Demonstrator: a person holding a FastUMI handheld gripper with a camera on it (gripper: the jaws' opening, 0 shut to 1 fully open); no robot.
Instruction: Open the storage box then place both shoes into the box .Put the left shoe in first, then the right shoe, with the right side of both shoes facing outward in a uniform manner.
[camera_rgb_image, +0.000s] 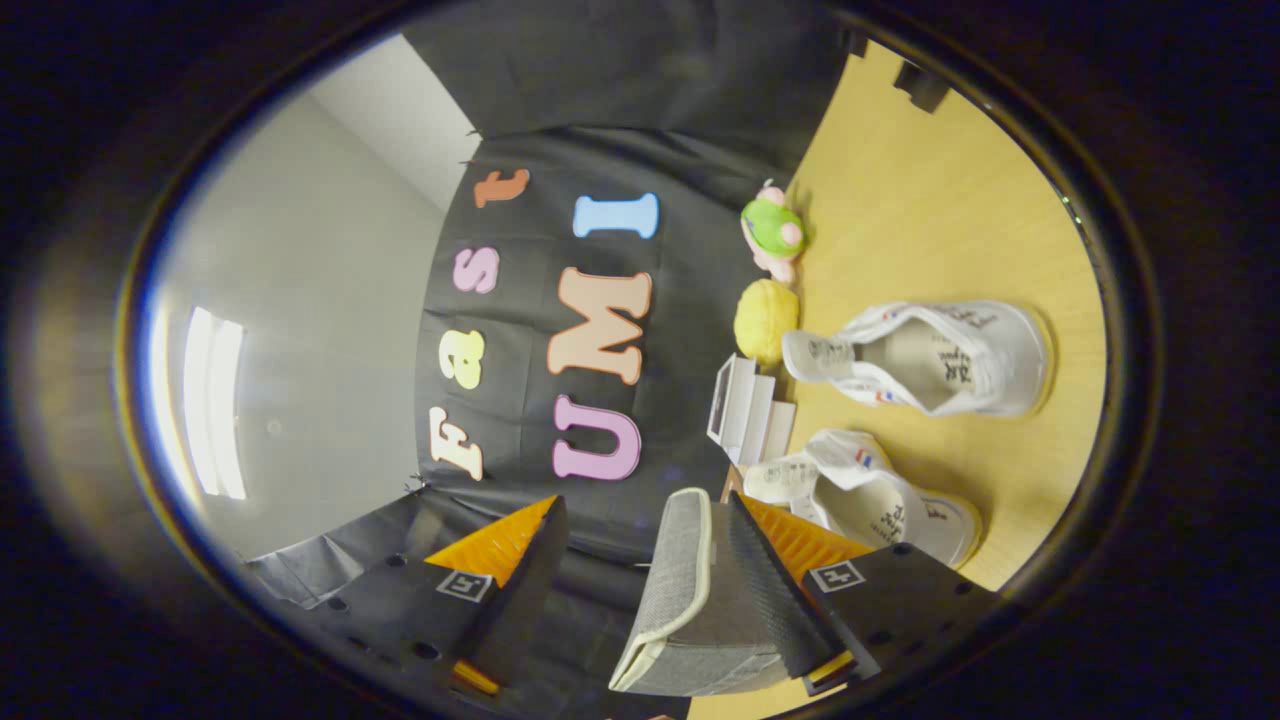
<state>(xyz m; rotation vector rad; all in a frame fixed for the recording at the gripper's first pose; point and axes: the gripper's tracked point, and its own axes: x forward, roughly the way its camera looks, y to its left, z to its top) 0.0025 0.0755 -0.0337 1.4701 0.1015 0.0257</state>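
Hand-held gripper (640, 560) open, a grey storage-box flap (680, 590) against one finger; beyond it on the worktop (930, 220), two white shoes (930, 355) with unreadable insole print

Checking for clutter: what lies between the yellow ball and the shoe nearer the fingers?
A small white box, in the gripper view, between the yellow ball and that shoe. The gripper is open, a grey flap against one finger.

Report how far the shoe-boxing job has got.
Done: nothing finished yet. In hand: a grey fabric flap with cream trim, apparently the box lid, sits between the gripper fingers, touching one. Left: both white canvas shoes lie unboxed on the wooden table.
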